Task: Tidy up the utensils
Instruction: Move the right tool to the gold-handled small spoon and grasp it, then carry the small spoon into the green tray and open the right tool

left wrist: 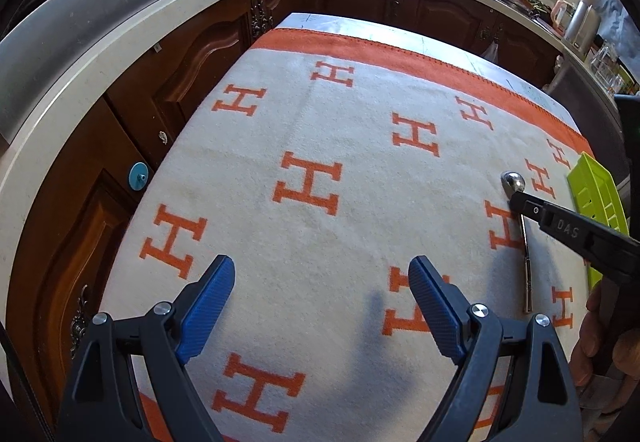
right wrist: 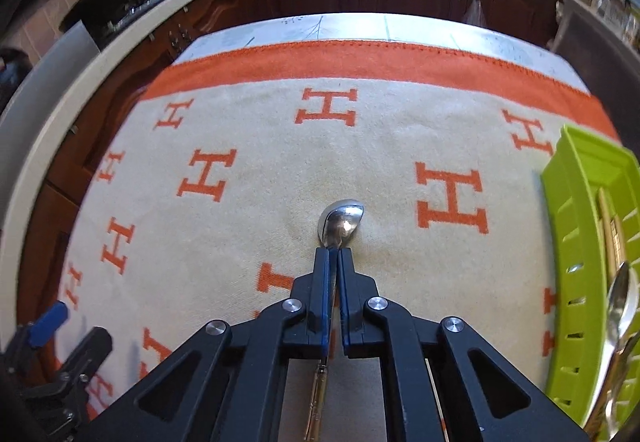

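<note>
A steel spoon (right wrist: 341, 221) lies on the white and orange blanket, bowl pointing away from me. My right gripper (right wrist: 334, 256) is shut on the spoon's neck just behind the bowl, with the handle running back between the fingers. In the left wrist view the same spoon (left wrist: 513, 182) and the right gripper (left wrist: 516, 202) show at the far right. A lime green slotted tray (right wrist: 572, 242) stands to the right and holds a spoon (right wrist: 622, 302) and chopsticks. My left gripper (left wrist: 322, 274) is open and empty above the blanket.
The blanket (left wrist: 320, 122) covers a table set in a kitchen corner. Dark wood cabinets (left wrist: 168, 66) and a pale countertop (left wrist: 120, 30) wrap around the left and far sides. The tray also shows in the left wrist view (left wrist: 592, 186) at the table's right edge.
</note>
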The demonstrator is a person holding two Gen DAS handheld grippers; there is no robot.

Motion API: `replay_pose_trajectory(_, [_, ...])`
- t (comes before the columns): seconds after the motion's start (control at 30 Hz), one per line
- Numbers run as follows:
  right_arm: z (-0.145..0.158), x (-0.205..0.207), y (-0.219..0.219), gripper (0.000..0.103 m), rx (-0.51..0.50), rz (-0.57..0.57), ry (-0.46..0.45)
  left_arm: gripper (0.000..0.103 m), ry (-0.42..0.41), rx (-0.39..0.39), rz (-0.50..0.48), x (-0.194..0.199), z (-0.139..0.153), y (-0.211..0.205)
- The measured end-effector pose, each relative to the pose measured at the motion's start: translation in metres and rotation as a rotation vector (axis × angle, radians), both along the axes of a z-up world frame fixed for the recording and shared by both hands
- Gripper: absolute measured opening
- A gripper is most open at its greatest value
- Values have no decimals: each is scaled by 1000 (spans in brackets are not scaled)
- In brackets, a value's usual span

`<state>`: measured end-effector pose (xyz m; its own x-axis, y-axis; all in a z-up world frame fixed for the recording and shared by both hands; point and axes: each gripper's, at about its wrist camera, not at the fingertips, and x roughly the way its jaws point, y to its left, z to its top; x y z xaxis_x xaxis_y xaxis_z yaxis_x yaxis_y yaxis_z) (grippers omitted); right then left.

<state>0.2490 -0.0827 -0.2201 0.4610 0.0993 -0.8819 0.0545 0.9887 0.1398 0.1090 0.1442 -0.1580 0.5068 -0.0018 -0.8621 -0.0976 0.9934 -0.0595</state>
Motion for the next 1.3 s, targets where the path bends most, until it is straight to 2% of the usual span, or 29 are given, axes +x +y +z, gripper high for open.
replay_pose_trajectory(0.17, [11,-18,-21,4,112,-22,-45,87,0,9,-12,-3,3,-7])
replay_pose_trajectory(0.47, [45,-65,-62,2,245,-56,-143,87,-8,31,-49,-12,13,-28])
replay_pose_trajectory(0.77, [100,-126,-107,2,303,-69,-258,87,-15,61,-118,-25,28,-64])
replay_pose_trajectory(0.83, [120,-143,-121,2,286,-62,-275,87,-19,65,-134,-27,31,-73])
replay_pose_trajectory(1.0, [158,-178,-152,2,139,-57,-278,89,-23,85,-183,-27,38,-97])
replay_pose_trajectory(1.07, [165,-190,-163,2,70,-51,-267,94,-25,81,-197,-24,43,-106])
replay_pose_trajectory(1.17, [162,-203,-179,2,-6,-51,-222,102,-25,52,-217,-20,51,-117])
replay_pose_trajectory(1.3, [140,-209,-192,2,-98,-48,-141,102,-21,43,-247,-17,56,-134])
